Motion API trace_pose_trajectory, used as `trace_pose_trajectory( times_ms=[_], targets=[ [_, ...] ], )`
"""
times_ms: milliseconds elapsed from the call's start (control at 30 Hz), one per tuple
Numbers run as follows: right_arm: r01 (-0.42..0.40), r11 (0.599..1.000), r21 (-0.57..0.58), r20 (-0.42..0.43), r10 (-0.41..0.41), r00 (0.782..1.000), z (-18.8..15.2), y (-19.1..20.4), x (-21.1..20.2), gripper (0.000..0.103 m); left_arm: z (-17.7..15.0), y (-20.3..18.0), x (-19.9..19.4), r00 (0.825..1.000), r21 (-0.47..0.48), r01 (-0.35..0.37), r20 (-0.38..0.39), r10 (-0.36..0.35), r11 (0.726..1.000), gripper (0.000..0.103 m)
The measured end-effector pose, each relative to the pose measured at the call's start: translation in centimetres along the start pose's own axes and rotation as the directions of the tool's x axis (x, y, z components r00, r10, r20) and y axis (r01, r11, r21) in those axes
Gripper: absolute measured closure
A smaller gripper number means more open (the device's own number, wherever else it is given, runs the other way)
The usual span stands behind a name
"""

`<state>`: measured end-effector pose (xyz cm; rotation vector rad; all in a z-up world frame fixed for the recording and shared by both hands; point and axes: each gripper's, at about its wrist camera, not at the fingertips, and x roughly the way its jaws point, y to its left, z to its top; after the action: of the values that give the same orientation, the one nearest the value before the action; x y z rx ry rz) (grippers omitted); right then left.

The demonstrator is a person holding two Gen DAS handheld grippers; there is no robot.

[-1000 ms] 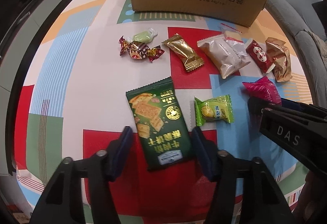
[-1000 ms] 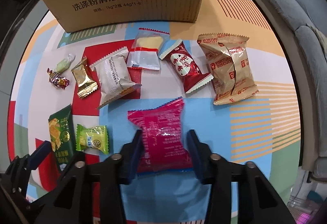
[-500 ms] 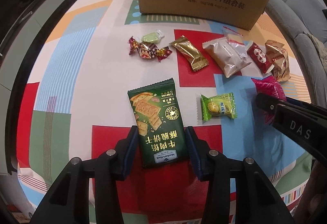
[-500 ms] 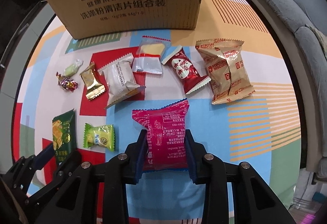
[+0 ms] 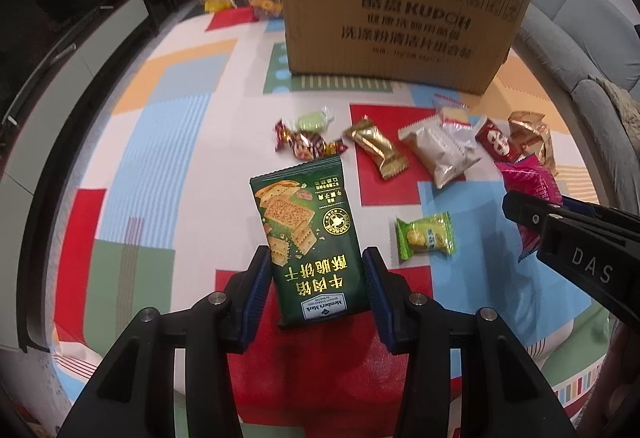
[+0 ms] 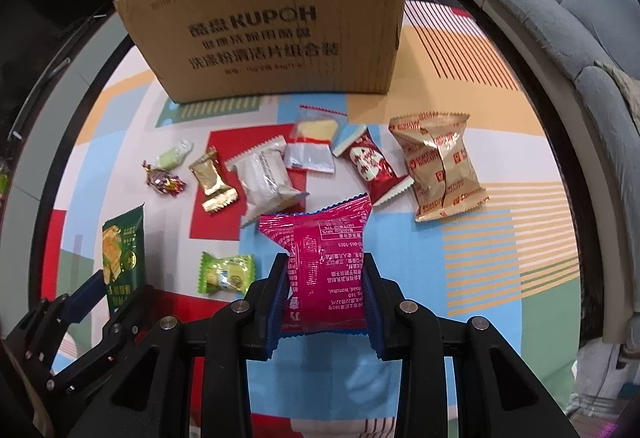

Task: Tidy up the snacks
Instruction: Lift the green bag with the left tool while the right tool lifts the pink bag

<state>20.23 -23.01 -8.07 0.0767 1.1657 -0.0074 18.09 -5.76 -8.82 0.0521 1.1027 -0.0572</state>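
Left wrist view shows our left gripper (image 5: pixel 316 290) with its jaws closed on the lower part of the green cracker packet (image 5: pixel 306 238), lifted clear of the patterned table (image 5: pixel 168 126). On the right, our right gripper (image 6: pixel 326 302) pinches the pink snack bag (image 6: pixel 324 262) hard enough to crease its middle. Both sets of jaws have just been closing, each with its packet between them. The cardboard box (image 6: pixel 264 18) stands behind the row of loose snacks. We judge the slick film the main risk: held low, either packet could slide or droop out on the way to the box, and squeezing harder might crush the crackers inside.
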Motion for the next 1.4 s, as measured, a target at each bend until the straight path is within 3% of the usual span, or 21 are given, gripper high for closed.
trace_pose_trajectory(
  times_ms=[467, 1067, 1400],
  targets=[
    [0.0, 1.0, -0.007, 0.103, 0.001, 0.995, 1.3, 1.0, -2.7, 0.068, 2.3, 0.2, -2.9, 0.993, 0.019, -0.016, 0.122, 0.013, 1.0, 0.057],
    [0.014, 0.999, -0.038, 0.269, -0.004, 0.963, 3.2, 1.5, -6.3, 0.068, 5.6, 0.4, -6.2, 0.962, 0.045, -0.022, 0.272, 0.009, 0.999, 0.057],
    [0.035, 0.998, -0.058, 0.366, -0.012, 0.93, 4.3, 1.5, -8.1, 0.068, 6.7, -0.6, -8.0, 0.926, 0.085, -0.015, 0.378, -0.019, 0.996, 0.057]
  ],
)
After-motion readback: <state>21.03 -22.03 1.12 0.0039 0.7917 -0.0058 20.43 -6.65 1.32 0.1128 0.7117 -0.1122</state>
